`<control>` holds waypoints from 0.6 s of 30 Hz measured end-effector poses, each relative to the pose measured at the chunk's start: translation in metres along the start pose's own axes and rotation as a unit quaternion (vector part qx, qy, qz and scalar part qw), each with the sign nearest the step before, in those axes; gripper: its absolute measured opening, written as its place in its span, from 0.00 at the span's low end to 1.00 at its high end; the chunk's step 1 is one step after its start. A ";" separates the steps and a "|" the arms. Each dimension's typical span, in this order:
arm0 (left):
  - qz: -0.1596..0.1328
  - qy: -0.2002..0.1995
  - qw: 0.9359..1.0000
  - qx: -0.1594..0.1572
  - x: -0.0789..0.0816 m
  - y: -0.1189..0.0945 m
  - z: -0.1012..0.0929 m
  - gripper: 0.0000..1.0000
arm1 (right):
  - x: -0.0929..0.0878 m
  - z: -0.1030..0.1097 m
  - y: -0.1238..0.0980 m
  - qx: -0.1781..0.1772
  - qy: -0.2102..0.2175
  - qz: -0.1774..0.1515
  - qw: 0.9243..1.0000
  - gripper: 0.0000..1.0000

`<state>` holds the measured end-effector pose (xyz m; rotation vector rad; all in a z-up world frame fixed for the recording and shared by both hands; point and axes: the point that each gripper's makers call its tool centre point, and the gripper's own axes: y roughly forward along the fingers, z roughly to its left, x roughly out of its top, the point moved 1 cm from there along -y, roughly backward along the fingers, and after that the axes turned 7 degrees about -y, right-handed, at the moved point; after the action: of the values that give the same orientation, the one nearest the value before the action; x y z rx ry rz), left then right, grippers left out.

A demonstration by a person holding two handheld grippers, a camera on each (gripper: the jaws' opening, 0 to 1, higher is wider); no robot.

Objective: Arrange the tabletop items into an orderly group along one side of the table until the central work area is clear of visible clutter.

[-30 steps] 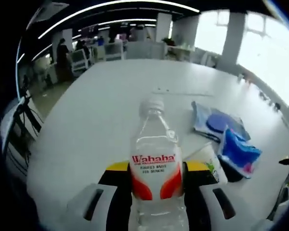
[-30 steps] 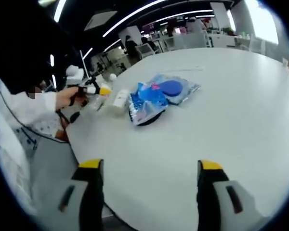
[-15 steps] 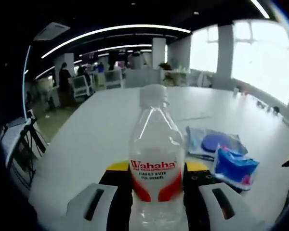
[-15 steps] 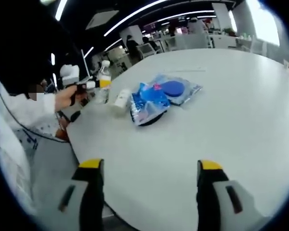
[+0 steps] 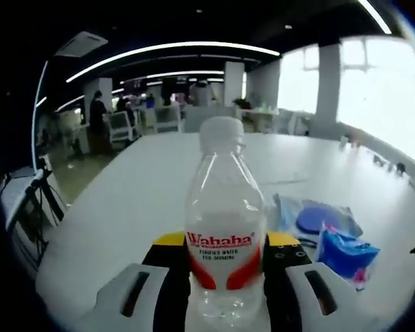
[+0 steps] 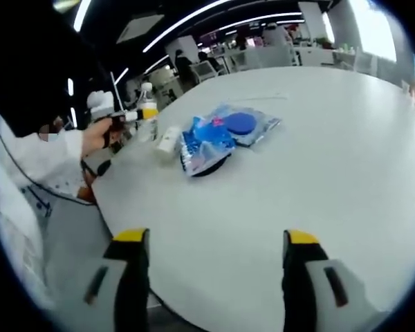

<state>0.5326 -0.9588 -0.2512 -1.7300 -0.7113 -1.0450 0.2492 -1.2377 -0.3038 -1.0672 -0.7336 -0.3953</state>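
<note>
Wide white table [image 6: 318, 152], mostly bare, in an open office. Near its one edge, clustered close together: clear packet with a blue disc [image 6: 245, 126], crumpled blue bag [image 6: 204, 142] lying on something dark, small white bottle [image 6: 167, 140] on its side. Grouping there likely deliberate, keeping the middle free.

Clear water bottle [image 5: 225, 228], red-and-white label, white cap on, held upright and pinched at the label between the jaws of the left gripper [image 5: 225, 259]; upright carry probably for standing it beside the cluster. Whether its base touches the table: hard to tell, base hidden.

Right gripper [image 6: 214, 273] hovering over bare tabletop, jaws spread wide, holding nothing, seemingly free for the next item.
</note>
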 end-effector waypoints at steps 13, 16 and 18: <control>-0.007 -0.009 1.000 0.008 0.011 0.021 0.010 0.37 | 0.000 -0.004 0.003 -0.001 0.009 0.000 1.000 0.78; -0.003 -0.018 1.000 0.007 0.013 0.028 0.011 0.37 | -0.001 -0.007 0.002 -0.004 0.012 0.001 1.000 0.78; -0.006 -0.015 1.000 0.006 0.015 0.030 0.010 0.37 | -0.001 -0.009 0.001 -0.007 0.017 -0.001 1.000 0.78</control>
<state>0.5671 -0.9605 -0.2528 -1.7363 -0.7452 -1.0224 0.2519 -1.2457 -0.3078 -1.0707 -0.7031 -0.4187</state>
